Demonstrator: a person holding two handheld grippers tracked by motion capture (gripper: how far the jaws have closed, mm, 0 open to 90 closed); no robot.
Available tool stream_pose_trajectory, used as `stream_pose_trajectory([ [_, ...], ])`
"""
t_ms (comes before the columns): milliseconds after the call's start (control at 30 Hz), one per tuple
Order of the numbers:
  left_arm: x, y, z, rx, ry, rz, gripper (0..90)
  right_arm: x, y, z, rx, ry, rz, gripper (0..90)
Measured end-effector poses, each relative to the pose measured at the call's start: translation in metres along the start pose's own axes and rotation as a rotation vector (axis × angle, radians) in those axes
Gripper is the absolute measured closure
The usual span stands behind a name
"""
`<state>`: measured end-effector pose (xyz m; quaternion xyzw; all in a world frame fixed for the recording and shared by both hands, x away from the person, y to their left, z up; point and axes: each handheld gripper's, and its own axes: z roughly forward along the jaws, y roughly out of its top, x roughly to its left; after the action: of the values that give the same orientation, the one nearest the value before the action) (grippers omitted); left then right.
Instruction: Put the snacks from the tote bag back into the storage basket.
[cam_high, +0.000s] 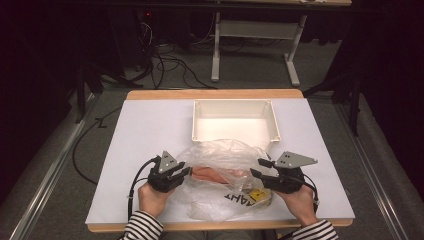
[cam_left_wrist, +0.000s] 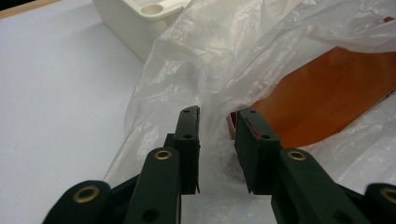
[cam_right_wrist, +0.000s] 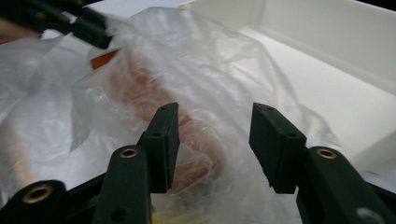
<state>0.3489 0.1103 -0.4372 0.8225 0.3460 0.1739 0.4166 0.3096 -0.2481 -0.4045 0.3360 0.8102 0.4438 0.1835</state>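
Sitting at the near middle of the white table (cam_high: 140, 130), just in front of the white tray (cam_high: 235, 102), is a crumpled clear plastic bag (cam_high: 220, 155) with a reddish-orange flat thing (cam_high: 215, 175) inside it. The film is thin and wrinkly, so what's inside mostly comes through as a blurry pinkish smear from the high view.

Writing-wise, black letters show on the near part of the bag (cam_high: 236, 198), upside down from the high camera; they look like "THANK" cut short, but that's hard to say for sure. Just right of them sits a small yellow label (cam_high: 258, 195) with a dark mark on it, too small to read.

The left gripper (cam_high: 186, 171) is at the bag's left end. Its own view shows a narrow gap between the jaws with a fold of the plastic bag (cam_left_wrist: 215, 93) bunched in it, though whether the pads actually press on the film can't be told. That view also shows the orange thing (cam_left_wrist: 327, 98) as smooth and glossy, which the high view doesn't.

The right gripper (cam_high: 257, 169) is at the bag's right end, with its jaws standing wide and nothing gripped. Its view looks across the bag (cam_right_wrist: 196, 70) to the tray's inside (cam_right_wrist: 327, 84) on the far right.
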Motion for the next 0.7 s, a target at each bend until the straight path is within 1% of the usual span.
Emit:
stream_pose_trajectory([
  [67,0.000,0.001,0.002,0.001,-0.004,-0.003,71.9,0.004,-0.001,0.004,0.023,0.025,-0.010,50.3],
  [100,0.000,0.002,0.003,0.002,-0.005,-0.006,72.6,0.004,-0.004,0.013,0.062,0.038,0.002,49.6],
  [133,0.000,0.003,0.004,0.003,-0.005,-0.007,72.6,0.004,-0.004,0.013,0.062,0.038,0.002,49.6],
  [233,0.002,0.004,0.007,0.002,-0.008,-0.019,74.1,-0.003,-0.011,0.029,0.120,0.058,0.035,49.5],
  [267,0.003,0.005,0.007,0.001,-0.009,-0.022,74.7,-0.004,-0.014,0.035,0.136,0.057,0.046,49.6],
  [333,0.004,0.006,0.008,0.008,-0.017,-0.022,76.8,-0.008,-0.014,0.037,0.121,0.074,0.078,55.8],
  [400,0.003,0.008,0.009,0.008,-0.030,-0.019,80.1,-0.009,-0.013,0.037,0.114,0.070,0.069,67.6],
  [500,0.005,0.009,0.011,0.008,-0.048,-0.042,85.3,-0.010,-0.010,0.036,0.118,0.059,0.045,84.6],
  [567,0.005,0.009,0.012,0.010,-0.045,-0.039,87.6,-0.011,-0.009,0.035,0.122,0.047,0.025,89.2],
  [633,0.005,0.010,0.011,0.009,-0.034,-0.034,89.2,-0.011,-0.007,0.033,0.118,0.028,0.013,90.0],
  [700,0.006,0.011,0.011,0.005,-0.027,-0.033,89.7,-0.012,-0.005,0.031,0.096,0.012,0.011,90.0],
])
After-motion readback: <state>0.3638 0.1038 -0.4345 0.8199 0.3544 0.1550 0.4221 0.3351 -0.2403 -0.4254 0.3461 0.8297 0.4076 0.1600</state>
